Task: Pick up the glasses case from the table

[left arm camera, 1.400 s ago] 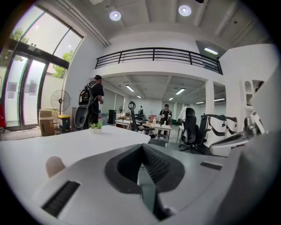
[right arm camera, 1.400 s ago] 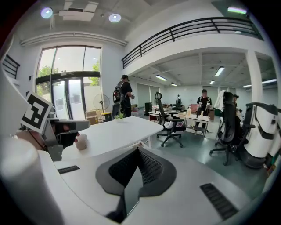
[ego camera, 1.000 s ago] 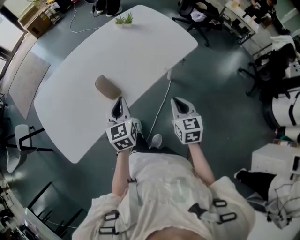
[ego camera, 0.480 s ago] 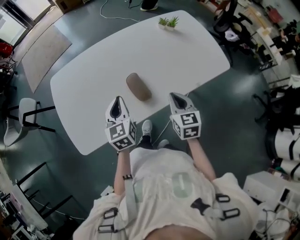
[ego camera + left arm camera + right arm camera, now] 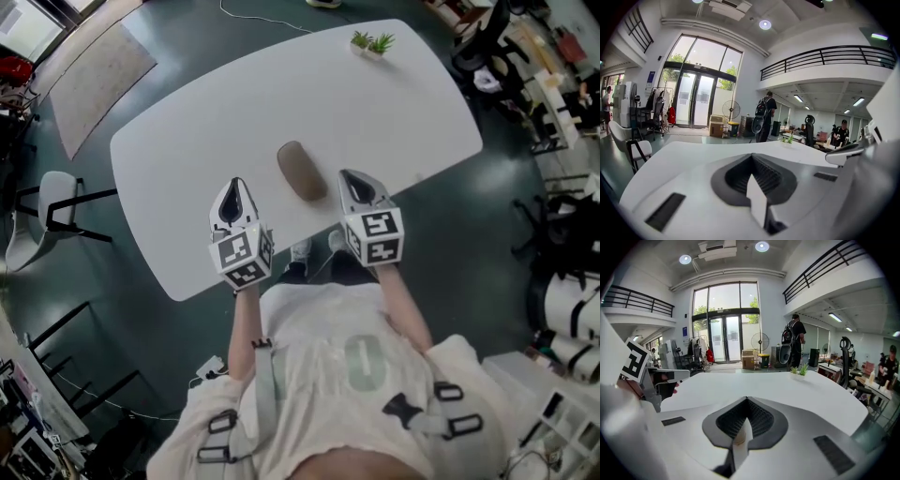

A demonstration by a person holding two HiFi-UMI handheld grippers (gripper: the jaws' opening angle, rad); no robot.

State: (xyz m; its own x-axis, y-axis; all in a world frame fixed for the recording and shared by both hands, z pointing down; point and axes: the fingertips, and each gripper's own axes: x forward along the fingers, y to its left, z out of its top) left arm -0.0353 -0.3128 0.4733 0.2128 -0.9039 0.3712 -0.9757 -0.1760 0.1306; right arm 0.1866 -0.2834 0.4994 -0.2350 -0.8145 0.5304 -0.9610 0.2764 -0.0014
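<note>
Both grippers have come forward over the near edge of the table (image 5: 187, 131) in the last second. Before, they hung off the rim with the glasses case (image 5: 302, 171) out beyond the left one. Now the case lies between them and a little ahead (my head camera has swung round too, so the whole tabletop sits squarer in the head view).

The case is flat on the white top, a brown oval lying at a slant, nothing on it and nothing against it. It is nearer the right gripper (image 5: 349, 178), whose tip is just beside the case's near end but, as far as I can tell, not touching. The left gripper (image 5: 235, 187) is further off on the other side.

Now the tongs. On the right, the jaws are pressed together with nothing between them. On the left, they also look closed up to a single seam and empty. Neither gripper view shows the case; each looks out across the bare tabletop to the plants (image 5: 372, 43) at the far edge, so the case must sit below their sightlines.

So the approach looks about finished and the pick itself has not started. One gripper must spread its jaws before it can take the case. My guess is the right, being closer. The case lies slantwise to both, so I'd expect a turn of the wrist to get the pads across its narrow width. If the closed tip goes in first, the smooth top will let the case slide away.
</note>
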